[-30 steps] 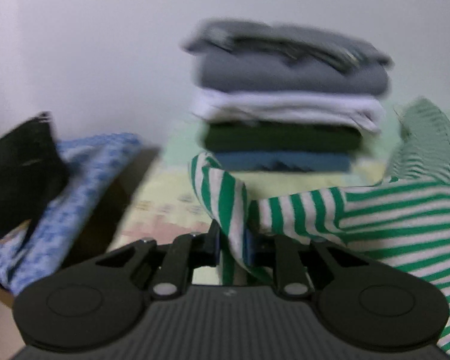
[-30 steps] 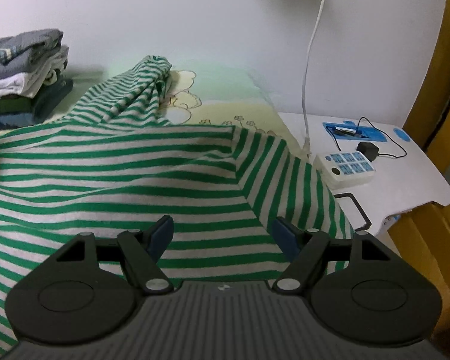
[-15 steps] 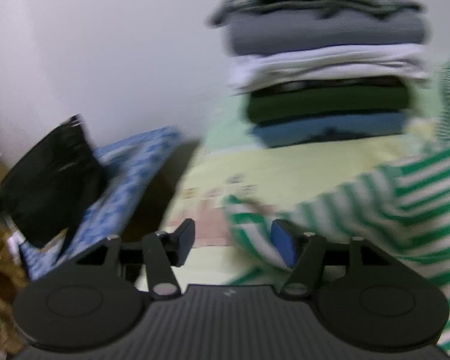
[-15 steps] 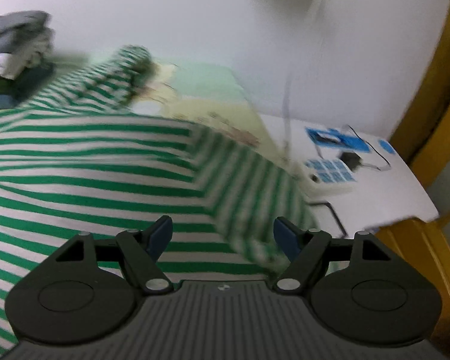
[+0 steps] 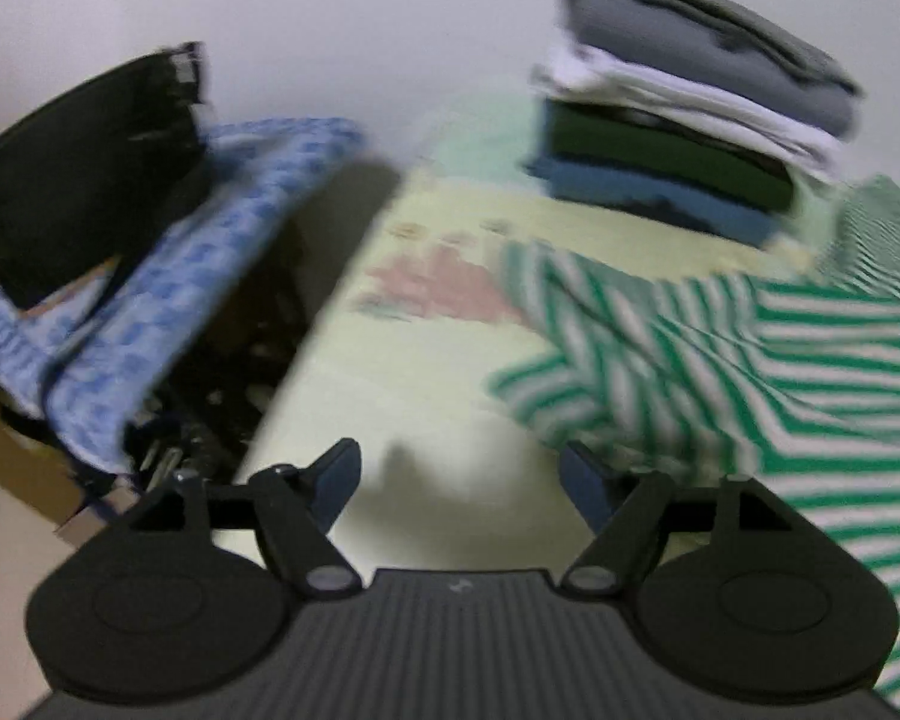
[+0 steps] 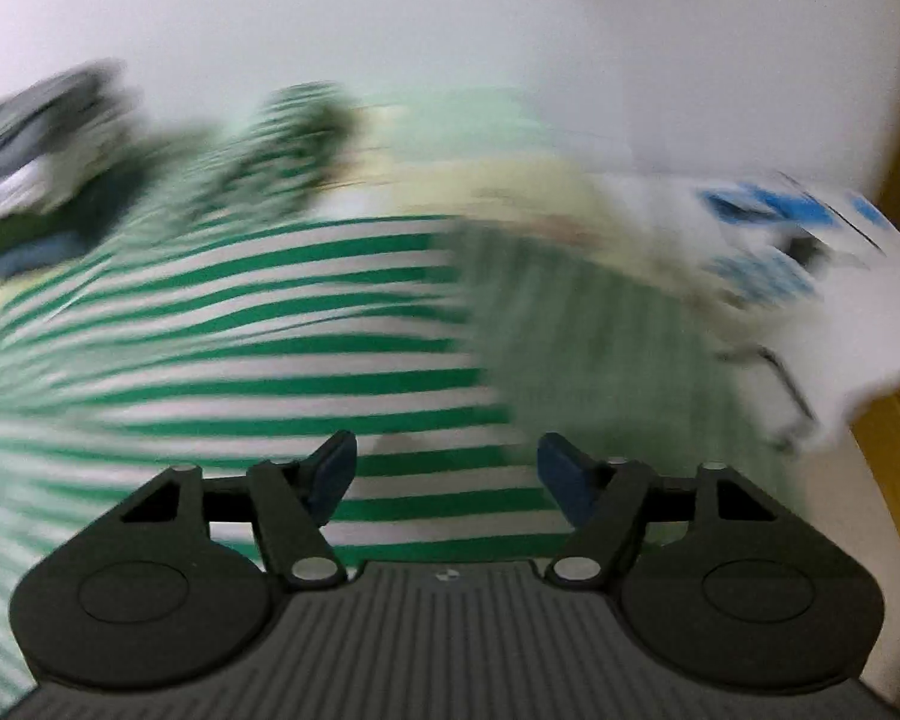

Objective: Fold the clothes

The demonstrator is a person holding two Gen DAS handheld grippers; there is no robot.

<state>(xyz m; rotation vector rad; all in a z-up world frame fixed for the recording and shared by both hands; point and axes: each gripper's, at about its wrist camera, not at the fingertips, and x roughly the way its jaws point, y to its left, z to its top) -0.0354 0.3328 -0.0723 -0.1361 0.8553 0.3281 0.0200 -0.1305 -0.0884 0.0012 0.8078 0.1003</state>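
A green-and-white striped shirt (image 5: 750, 348) lies spread on the pale yellow bed sheet (image 5: 402, 372). It fills the right wrist view (image 6: 270, 324) too, blurred by motion. My left gripper (image 5: 459, 480) is open and empty above the sheet, just left of the shirt's sleeve edge. My right gripper (image 6: 447, 471) is open and empty, low over the shirt's striped body. A stack of folded clothes (image 5: 684, 120) stands at the back by the wall, beyond the shirt.
A blue patterned cloth (image 5: 168, 300) and a black bag (image 5: 84, 168) lie over clutter left of the bed. A white side table (image 6: 810, 300) with a blue item and a power strip stands right of the bed. A white wall (image 5: 330, 30) is behind.
My left gripper let go of the striped sleeve, opened and drew back to the left. My right gripper stayed open and swung quickly over the shirt, blurring the view.
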